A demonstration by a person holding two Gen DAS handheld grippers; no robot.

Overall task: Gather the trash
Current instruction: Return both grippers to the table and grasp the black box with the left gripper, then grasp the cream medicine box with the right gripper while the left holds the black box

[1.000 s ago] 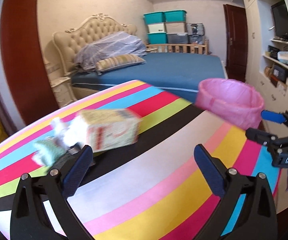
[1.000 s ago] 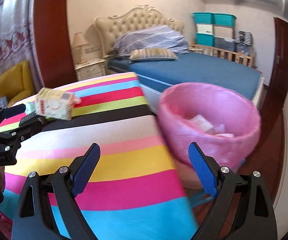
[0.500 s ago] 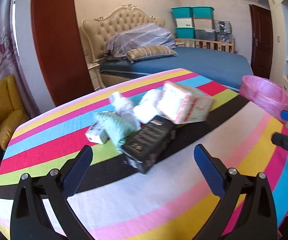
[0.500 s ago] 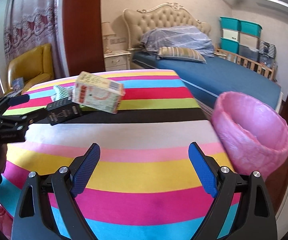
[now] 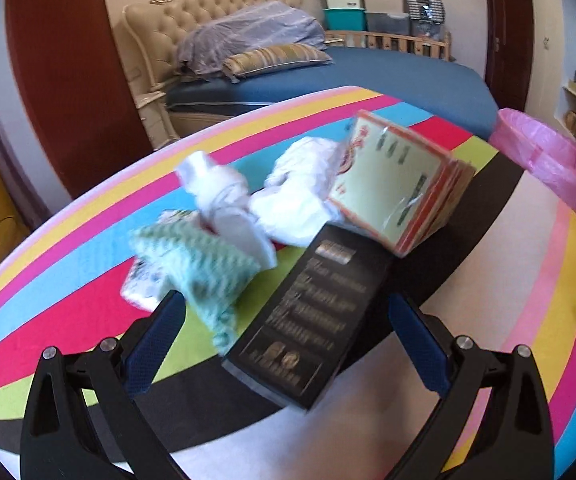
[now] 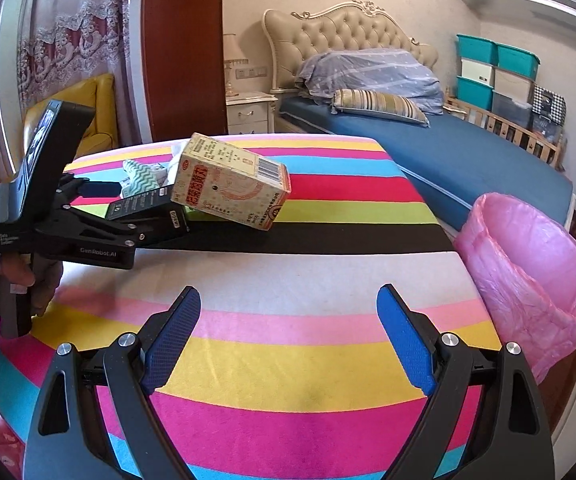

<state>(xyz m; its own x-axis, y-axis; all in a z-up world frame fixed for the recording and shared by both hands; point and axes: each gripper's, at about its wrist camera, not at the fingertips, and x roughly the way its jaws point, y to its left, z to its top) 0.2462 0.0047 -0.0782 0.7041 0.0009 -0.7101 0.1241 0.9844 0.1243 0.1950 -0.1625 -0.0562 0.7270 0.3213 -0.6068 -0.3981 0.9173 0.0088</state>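
— As I look down my left gripper [image 5: 286, 344], its jaws are closing with the near end of the black box [image 5: 307, 320] between them, though the pads aren't pressing on it. Where's the rest of the trash?

— All in one heap on the striped table [image 5: 487, 280]. In the left wrist view the beige-and-red carton [image 5: 403, 188] leans at about one o'clock from the black box, resting on its far end. Crumpled white tissue [image 5: 299, 196] sits at twelve, and the green zigzag wrapper [image 5: 204, 264] at ten, just beside the left pad.

— And my right gripper [image 6: 288, 336]?

— Jaws spread wide, nothing between them, only bare striped cloth beneath. From the right wrist view, the heap lies at eleven o'clock, and a hand [image 6: 12, 280] holds the left gripper's handle at nine.

— The bin?

— The pink-lined trash bin [image 6: 527, 264] stands off the table's edge at three o'clock, well apart from the heap.
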